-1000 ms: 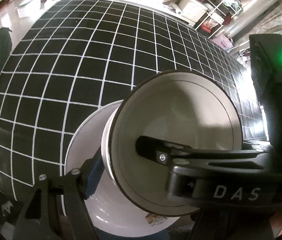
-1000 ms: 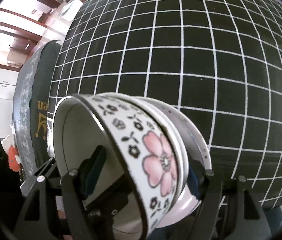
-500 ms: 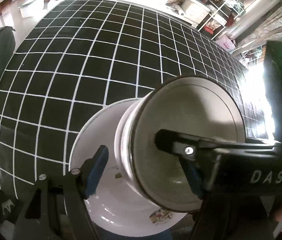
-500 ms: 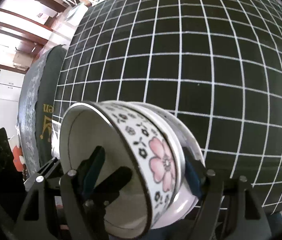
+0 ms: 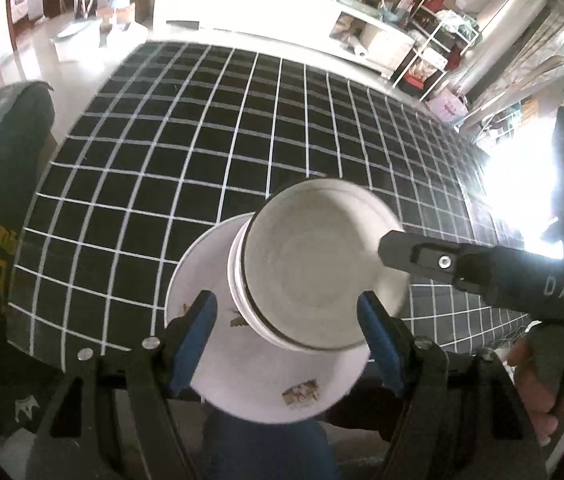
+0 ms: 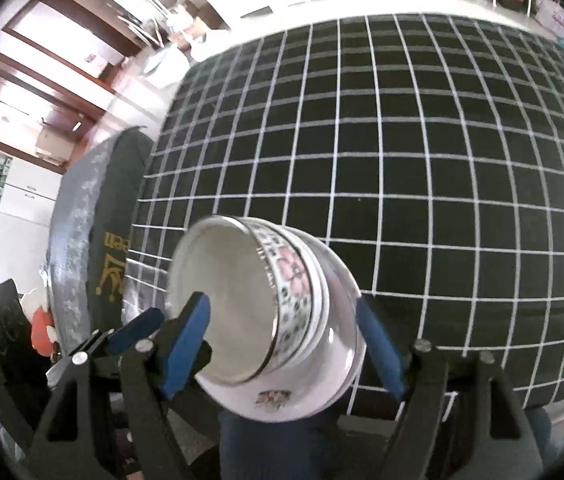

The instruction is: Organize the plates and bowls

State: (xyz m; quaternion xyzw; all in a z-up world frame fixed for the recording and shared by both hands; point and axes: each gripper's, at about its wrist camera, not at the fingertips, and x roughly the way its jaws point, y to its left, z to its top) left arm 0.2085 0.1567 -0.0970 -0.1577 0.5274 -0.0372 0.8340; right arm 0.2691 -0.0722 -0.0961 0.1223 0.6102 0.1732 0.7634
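Nested bowls (image 5: 313, 268) sat stacked on a white plate (image 5: 266, 384) at the near edge of the checked tablecloth (image 5: 202, 152), gathered for tidying, while the left gripper (image 5: 287, 344) and right gripper (image 6: 282, 344) hung above, jaws apart and empty.

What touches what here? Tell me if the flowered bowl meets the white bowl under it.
Touching. The right wrist view shows the flowered bowl nested in the white bowl, their walls meeting with no gap.
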